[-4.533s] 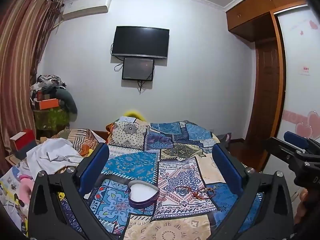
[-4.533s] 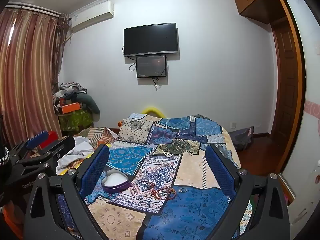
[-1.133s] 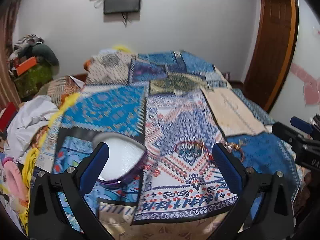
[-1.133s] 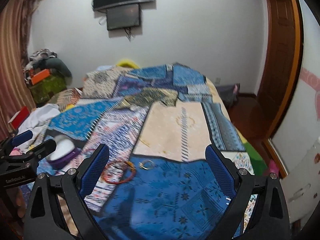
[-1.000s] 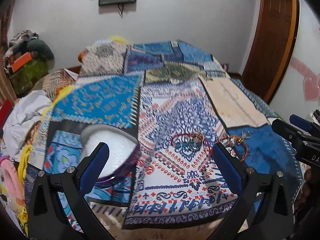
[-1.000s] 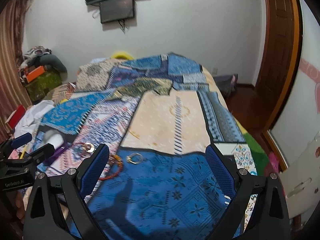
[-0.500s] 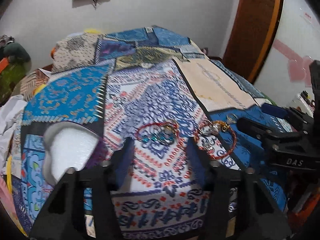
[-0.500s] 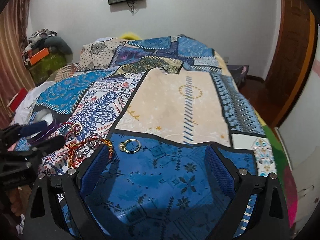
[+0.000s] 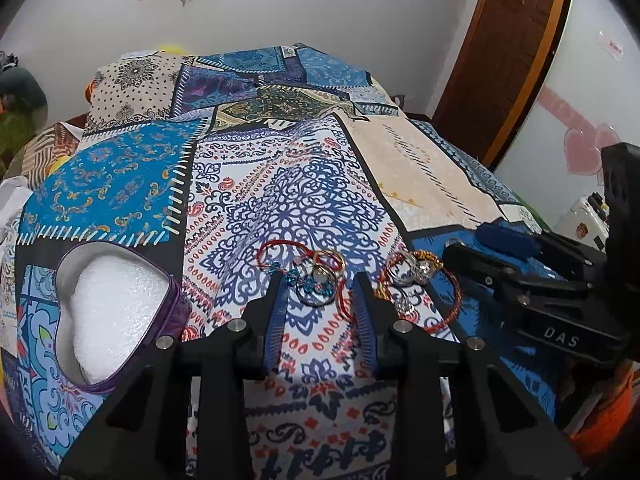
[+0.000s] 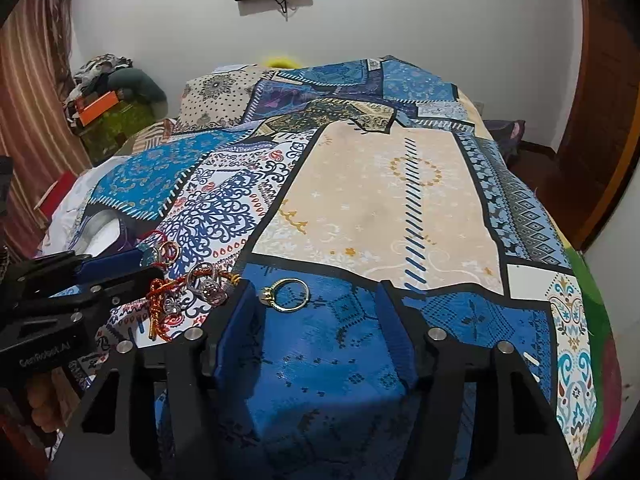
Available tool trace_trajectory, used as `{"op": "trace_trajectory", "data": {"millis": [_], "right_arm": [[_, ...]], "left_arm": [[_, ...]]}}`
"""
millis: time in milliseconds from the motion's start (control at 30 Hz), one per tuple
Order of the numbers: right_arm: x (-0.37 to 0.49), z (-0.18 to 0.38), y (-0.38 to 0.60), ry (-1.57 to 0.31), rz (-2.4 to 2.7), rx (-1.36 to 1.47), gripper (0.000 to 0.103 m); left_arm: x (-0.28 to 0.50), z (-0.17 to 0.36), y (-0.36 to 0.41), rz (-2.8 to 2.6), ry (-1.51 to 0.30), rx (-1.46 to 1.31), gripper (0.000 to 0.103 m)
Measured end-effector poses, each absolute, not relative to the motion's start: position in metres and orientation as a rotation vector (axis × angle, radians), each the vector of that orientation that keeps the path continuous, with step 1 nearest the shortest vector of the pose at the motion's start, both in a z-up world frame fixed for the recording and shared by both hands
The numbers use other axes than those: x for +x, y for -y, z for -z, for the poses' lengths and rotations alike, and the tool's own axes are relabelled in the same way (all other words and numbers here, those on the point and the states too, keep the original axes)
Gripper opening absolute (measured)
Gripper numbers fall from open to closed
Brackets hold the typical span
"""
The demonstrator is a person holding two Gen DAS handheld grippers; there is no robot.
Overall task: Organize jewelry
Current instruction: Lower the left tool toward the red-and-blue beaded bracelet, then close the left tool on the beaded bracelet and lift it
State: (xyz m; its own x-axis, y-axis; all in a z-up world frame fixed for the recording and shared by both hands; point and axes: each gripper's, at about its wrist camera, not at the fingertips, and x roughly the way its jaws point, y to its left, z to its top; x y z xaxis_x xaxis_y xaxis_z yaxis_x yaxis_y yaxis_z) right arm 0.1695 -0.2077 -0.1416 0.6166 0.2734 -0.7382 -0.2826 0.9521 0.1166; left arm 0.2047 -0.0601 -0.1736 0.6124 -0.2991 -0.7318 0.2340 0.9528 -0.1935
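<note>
A purple heart-shaped box (image 9: 116,304) with a white lining lies open on the patterned bedspread. A red cord bracelet with blue beads and rings (image 9: 316,276) lies between the fingertips of my left gripper (image 9: 318,280), which is partly closed around it but not gripping. A second red bracelet with silver rings (image 9: 416,280) lies to its right, also seen in the right wrist view (image 10: 196,292). A gold ring (image 10: 288,294) lies on the blue patch between the tips of my right gripper (image 10: 316,288), which is open.
The bedspread (image 10: 372,200) covers the whole bed. Clothes and boxes are piled at the left wall (image 10: 108,96). A wooden door (image 9: 508,52) stands at the right. My right gripper's body (image 9: 552,292) sits close to the right of the second bracelet.
Both grippers have come down and forward toward the bed. My left gripper's jaws have narrowed around the beaded bracelet. My right gripper's jaws have narrowed around the gold ring.
</note>
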Motion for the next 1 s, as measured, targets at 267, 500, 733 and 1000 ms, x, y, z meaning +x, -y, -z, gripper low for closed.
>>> {"op": "trace_trajectory", "data": {"millis": [267,500,733,1000], "right_arm": [[0.171,0.143,0.205,-0.851,-0.315,-0.020,0.034],[0.169,0.139,0.206,-0.843,-0.309,-0.024,0.024],[0.161,0.126,0.206,-0.823,-0.309,-0.022,0.024],[0.148,0.096,0.201,-0.755,-0.307,-0.031,0.024]], "left_arm": [[0.203,0.172,0.061,0.293,-0.839,-0.066,0.022],[0.195,0.159,0.058,0.298,-0.816,-0.085,0.022],[0.181,0.138,0.054,0.290,-0.771,-0.082,0.022],[0.163,0.114,0.042,0.276,-0.709,-0.103,0.022]]}}
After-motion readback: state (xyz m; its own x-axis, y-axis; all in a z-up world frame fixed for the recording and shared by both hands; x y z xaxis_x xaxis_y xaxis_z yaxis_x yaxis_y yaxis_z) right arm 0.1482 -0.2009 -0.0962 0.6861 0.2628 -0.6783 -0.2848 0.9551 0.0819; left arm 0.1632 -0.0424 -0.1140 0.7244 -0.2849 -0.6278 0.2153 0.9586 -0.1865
